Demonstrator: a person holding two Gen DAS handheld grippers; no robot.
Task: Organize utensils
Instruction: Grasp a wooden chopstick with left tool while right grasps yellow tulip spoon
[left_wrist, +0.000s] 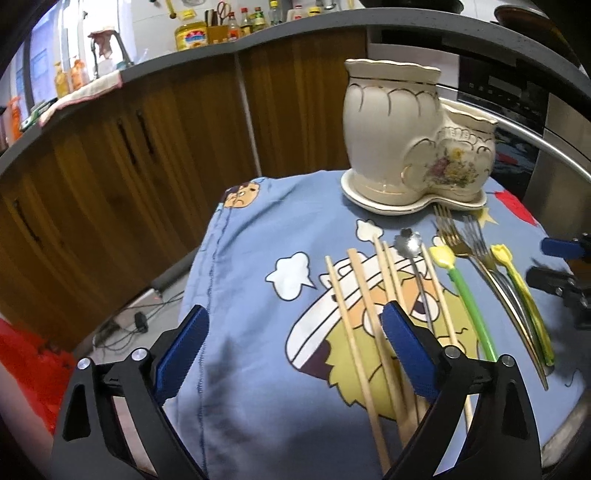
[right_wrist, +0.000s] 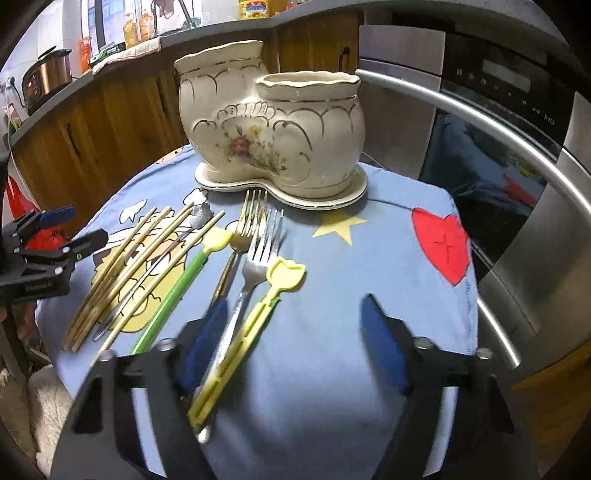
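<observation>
In the left wrist view, the left claw (left_wrist: 291, 343) is seen spread and empty above the chopsticks (left_wrist: 354, 306), which lie on the cloth-covered worktop (left_wrist: 251, 258) before the empty ceramic holder (left_wrist: 410, 147). In the right wrist view, the right claw (right_wrist: 295, 339) is spread over the yellow tulip utensil (right_wrist: 255, 325) beside the forks (right_wrist: 255, 251); one handle should be centred between the pads before closing

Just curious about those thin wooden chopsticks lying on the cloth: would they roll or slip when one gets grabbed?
The chopsticks look thin and stiff, probably light. Bunched and overlapping, neighbours may shift. The soft blue cloth likely limits rolling.
</observation>
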